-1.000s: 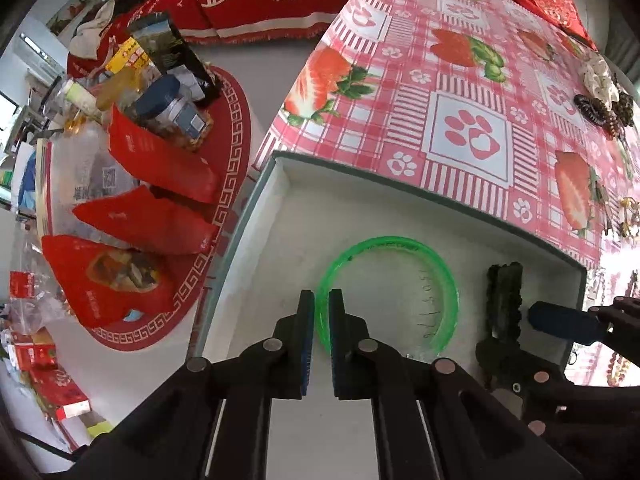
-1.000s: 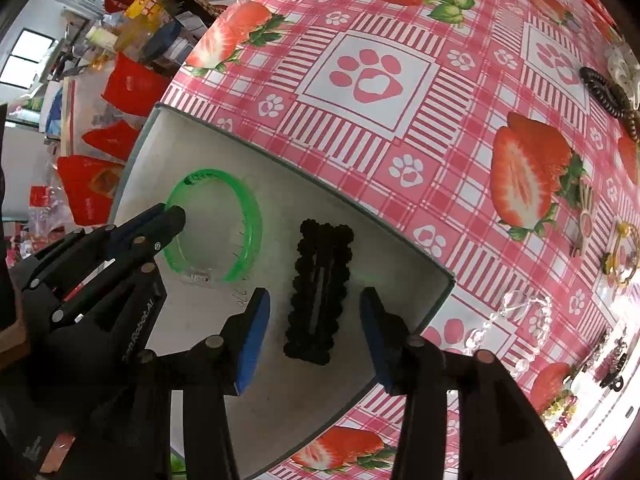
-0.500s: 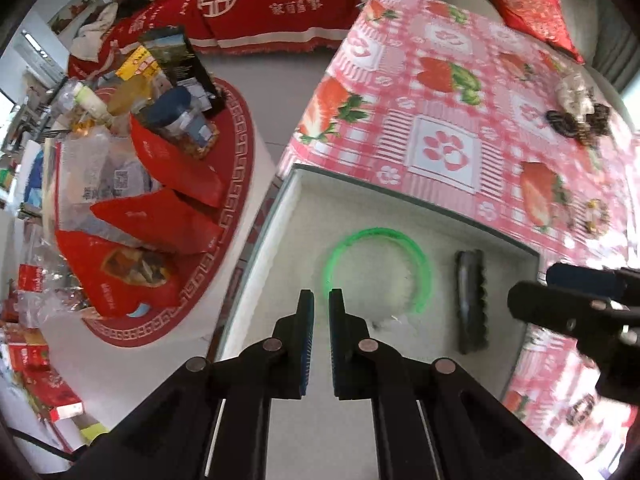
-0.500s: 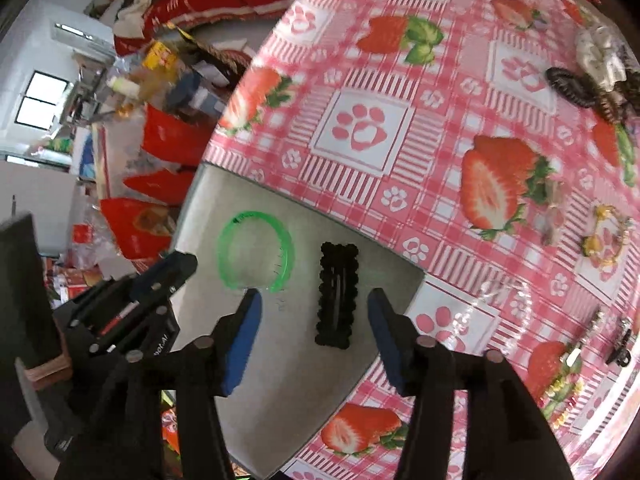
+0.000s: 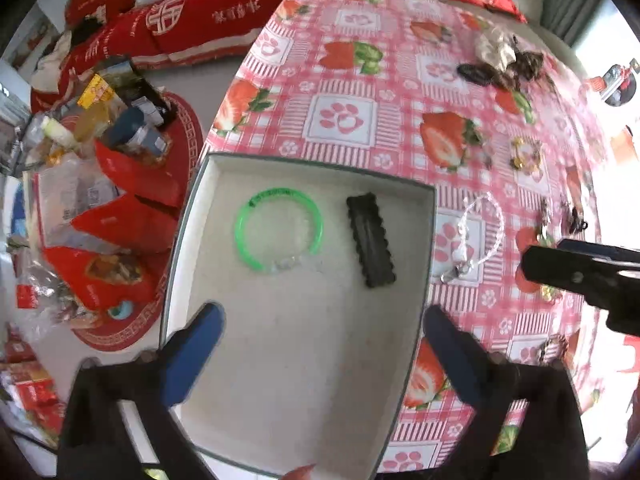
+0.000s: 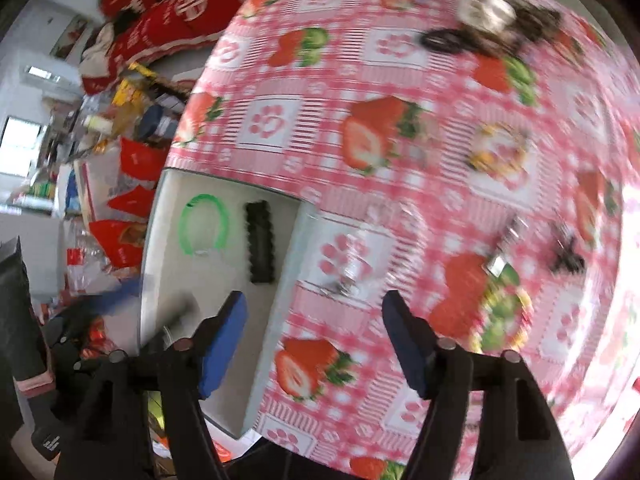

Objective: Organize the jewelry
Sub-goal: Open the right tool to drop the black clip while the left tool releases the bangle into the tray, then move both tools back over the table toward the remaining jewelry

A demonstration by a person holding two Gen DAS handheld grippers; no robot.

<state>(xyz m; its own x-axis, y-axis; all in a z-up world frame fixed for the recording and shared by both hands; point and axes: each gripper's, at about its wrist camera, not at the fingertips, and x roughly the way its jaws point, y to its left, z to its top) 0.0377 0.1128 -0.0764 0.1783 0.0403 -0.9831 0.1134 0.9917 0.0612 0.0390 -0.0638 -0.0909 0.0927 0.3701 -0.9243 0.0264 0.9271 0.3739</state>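
A white tray (image 5: 428, 248) sits at the table's left edge and holds a green bangle (image 5: 278, 232) and a black scalloped hair clip (image 5: 371, 240). My left gripper (image 5: 320, 344) is open and empty, high above the tray's near half. My right gripper (image 6: 314, 328) is open and empty, above the tablecloth just right of the tray (image 6: 292, 240). It also shows in the left wrist view (image 5: 580, 272). A clear bead bracelet (image 5: 476, 236) lies on the cloth right of the tray. The bangle (image 6: 204, 226) and the clip (image 6: 260, 246) also show in the right wrist view.
A strawberry and paw print tablecloth (image 5: 348, 116) covers the table. Loose jewelry lies at the right: a gold piece (image 5: 526, 154), dark clips (image 5: 576, 220) and dark hair ties (image 5: 500, 68) at the far end. A low side table with red packets and jars (image 5: 112, 184) stands left.
My left gripper has opened and pulled back up from the bangle, which stays in the tray. My right gripper has swung right, off the tray and over the tablecloth.
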